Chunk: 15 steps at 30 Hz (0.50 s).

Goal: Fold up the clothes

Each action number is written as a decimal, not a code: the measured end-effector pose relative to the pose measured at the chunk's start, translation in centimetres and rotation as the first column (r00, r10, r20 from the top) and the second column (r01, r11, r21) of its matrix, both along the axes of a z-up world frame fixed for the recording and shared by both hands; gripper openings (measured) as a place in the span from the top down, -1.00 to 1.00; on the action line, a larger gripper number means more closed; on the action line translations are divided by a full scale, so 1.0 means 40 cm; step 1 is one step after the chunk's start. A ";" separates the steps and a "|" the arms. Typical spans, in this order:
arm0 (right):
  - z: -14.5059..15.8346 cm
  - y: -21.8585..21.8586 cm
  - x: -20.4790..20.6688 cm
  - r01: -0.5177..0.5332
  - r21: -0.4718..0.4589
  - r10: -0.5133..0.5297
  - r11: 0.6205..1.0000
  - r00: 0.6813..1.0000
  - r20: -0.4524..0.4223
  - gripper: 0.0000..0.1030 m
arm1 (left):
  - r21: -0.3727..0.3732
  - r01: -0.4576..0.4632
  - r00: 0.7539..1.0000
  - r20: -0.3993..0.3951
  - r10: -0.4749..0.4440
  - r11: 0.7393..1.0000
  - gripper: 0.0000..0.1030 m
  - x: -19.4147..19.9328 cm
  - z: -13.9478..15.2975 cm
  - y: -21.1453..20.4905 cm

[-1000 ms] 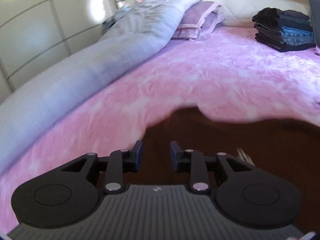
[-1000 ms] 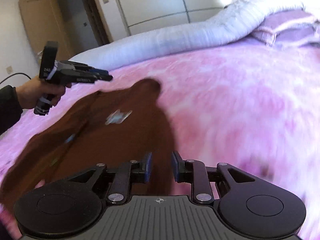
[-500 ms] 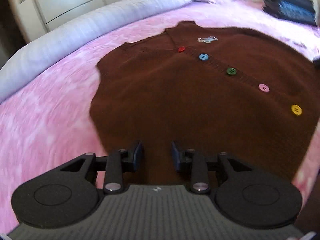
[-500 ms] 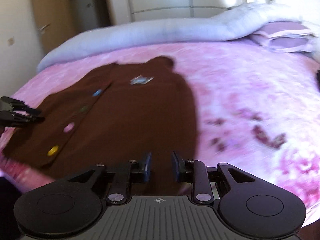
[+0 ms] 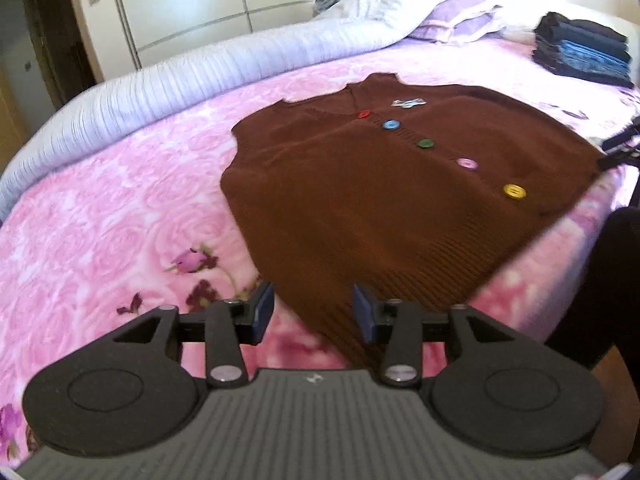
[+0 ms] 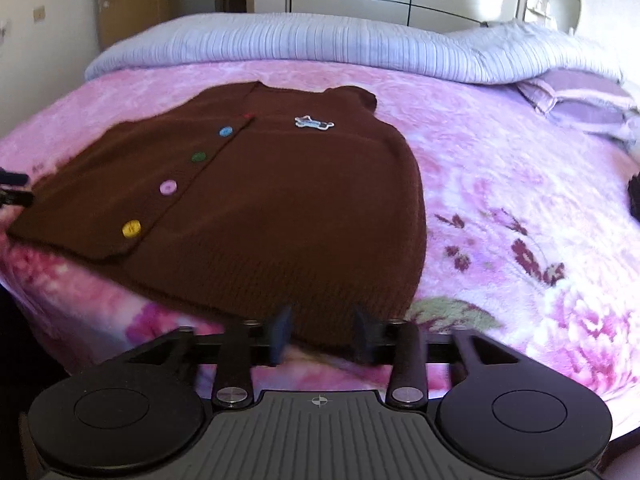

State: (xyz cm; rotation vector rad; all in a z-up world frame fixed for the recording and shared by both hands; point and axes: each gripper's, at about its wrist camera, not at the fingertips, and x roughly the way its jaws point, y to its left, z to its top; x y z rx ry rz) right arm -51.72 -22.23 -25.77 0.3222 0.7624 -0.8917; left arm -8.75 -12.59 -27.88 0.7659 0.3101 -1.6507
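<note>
Left wrist view: left gripper [image 5: 313, 312] is hovering spread over the hem corner of the brown vest [image 5: 384, 184] lying flat on the pink blanket [image 5: 100, 208]; right wrist view: right gripper [image 6: 322, 334], likewise spread and empty, is flanking the opposite corner—both should be pinching the ribbed edge evenly.

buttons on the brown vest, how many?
5, in a row down the brown vest placket from neckline to hem: red, blue, green, pink, yellow. None look hidden.
</note>
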 end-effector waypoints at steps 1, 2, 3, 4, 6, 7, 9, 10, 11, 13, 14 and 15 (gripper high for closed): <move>-0.006 0.007 0.003 -0.008 -0.017 0.007 1.000 1.000 -0.024 -0.03 | -0.014 0.033 0.999 0.027 -0.033 0.999 0.14 -0.014 -0.002 0.022; -0.014 0.015 0.007 -0.022 -0.039 0.020 0.999 0.998 -0.061 -0.04 | -0.029 0.074 0.993 0.094 -0.071 0.997 0.14 -0.035 -0.012 0.041; -0.023 0.023 0.010 -0.038 -0.060 0.032 0.997 0.995 -0.100 -0.04 | -0.040 0.117 0.981 0.163 -0.109 0.992 0.14 -0.057 -0.022 0.060; -0.035 0.035 0.013 -0.064 -0.081 0.051 0.995 0.987 -0.153 -0.04 | -0.040 0.151 0.959 0.247 -0.137 0.988 0.14 -0.077 -0.038 0.070; -0.053 0.054 0.018 -0.119 -0.123 0.088 0.985 0.968 -0.236 -0.04 | -0.004 0.218 0.906 0.373 -0.201 0.976 0.15 -0.110 -0.075 0.077; -0.059 0.062 0.020 -0.149 -0.145 0.106 0.978 0.957 -0.268 -0.04 | 0.001 0.242 0.882 0.416 -0.221 0.970 0.16 -0.120 -0.087 0.079; -0.071 0.078 0.024 -0.209 -0.185 0.139 0.960 0.932 -0.334 -0.04 | 0.011 0.289 0.829 0.496 -0.256 0.957 0.16 -0.139 -0.110 0.082; -0.077 0.086 0.027 -0.240 -0.203 0.154 0.949 0.918 -0.366 -0.04 | 0.009 0.301 0.809 0.528 -0.260 0.954 0.15 -0.145 -0.116 0.081; -0.084 0.094 0.029 -0.271 -0.220 0.167 0.937 0.902 -0.399 -0.04 | 0.007 0.312 0.787 0.558 -0.263 0.950 0.14 -0.150 -0.122 0.079; -0.103 0.101 0.043 -0.343 -0.261 0.190 0.902 0.860 -0.473 -0.04 | 0.011 0.341 0.741 0.611 -0.276 0.940 0.14 -0.157 -0.134 0.080; -0.115 0.103 0.050 -0.384 -0.279 0.201 0.880 0.834 -0.513 -0.04 | 0.018 0.362 0.705 0.648 -0.287 0.932 0.14 -0.160 -0.143 0.085; -0.130 0.103 0.055 -0.426 -0.283 0.218 0.859 0.805 -0.552 -0.04 | 0.027 0.383 0.666 0.684 -0.296 0.923 0.16 -0.164 -0.153 0.089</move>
